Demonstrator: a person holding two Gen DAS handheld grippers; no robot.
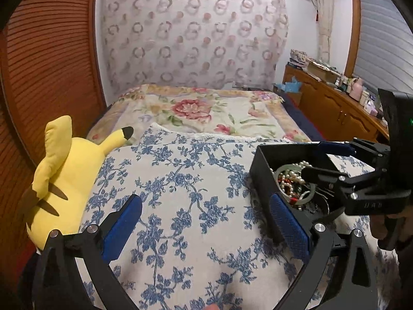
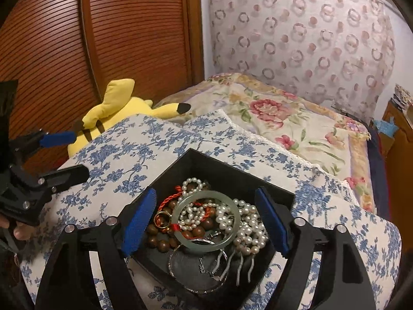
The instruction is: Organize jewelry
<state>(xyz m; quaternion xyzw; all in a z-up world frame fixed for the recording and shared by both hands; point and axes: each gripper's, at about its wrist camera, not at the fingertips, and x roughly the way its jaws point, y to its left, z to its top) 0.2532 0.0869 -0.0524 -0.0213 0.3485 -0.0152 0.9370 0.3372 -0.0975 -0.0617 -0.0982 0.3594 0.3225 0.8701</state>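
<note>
The right gripper point(image 2: 206, 222), open and empty, hangs right above the jade bangle point(image 2: 206, 219) in the black box point(image 2: 222, 173); the open, empty left gripper point(image 1: 206, 230) waits beside the box.

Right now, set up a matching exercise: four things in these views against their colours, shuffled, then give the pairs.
Things:
1. bangle
2. plush toy
3. box
4. gripper pads

Colours:
A. black
B. pale green
C. blue
D. yellow

Pairs: 1-B, 2-D, 3-A, 4-C
</note>
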